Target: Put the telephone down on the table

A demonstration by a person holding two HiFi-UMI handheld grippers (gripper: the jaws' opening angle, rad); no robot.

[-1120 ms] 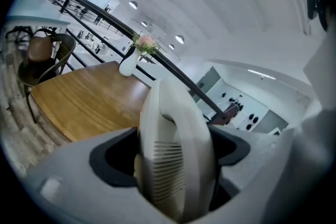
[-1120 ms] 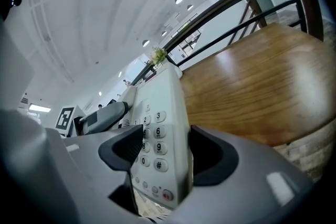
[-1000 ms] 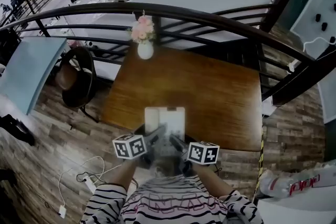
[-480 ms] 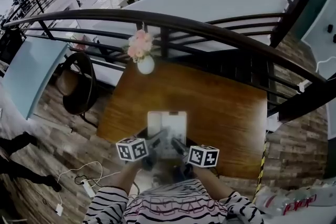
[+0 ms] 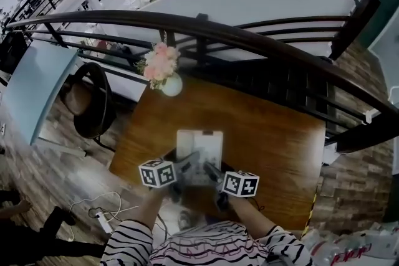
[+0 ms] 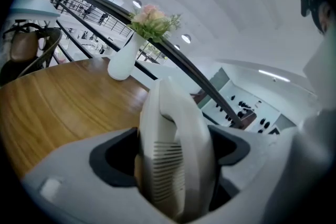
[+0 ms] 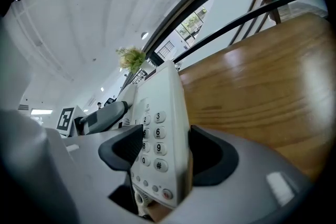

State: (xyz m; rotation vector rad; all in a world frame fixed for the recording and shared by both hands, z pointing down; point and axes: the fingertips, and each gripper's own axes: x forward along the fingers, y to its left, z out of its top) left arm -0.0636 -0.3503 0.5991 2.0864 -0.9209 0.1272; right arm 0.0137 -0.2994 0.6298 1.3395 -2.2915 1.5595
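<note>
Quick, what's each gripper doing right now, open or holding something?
The left gripper is closed on the telephone, handset side.
The right gripper is closed on the telephone, keypad side.

Forearms (image 5: 145, 213) converging, left gripper (image 5: 186, 166) and right gripper (image 5: 212, 172) side by side, each with jaws clamped on the telephone (image 5: 199, 144)

Black-and-white striped top (image 5: 206, 249); grey left gripper (image 5: 186, 166) and right gripper (image 5: 211, 171), dark-lined jaws, black-and-white marker cubes (image 5: 156, 172).
</note>
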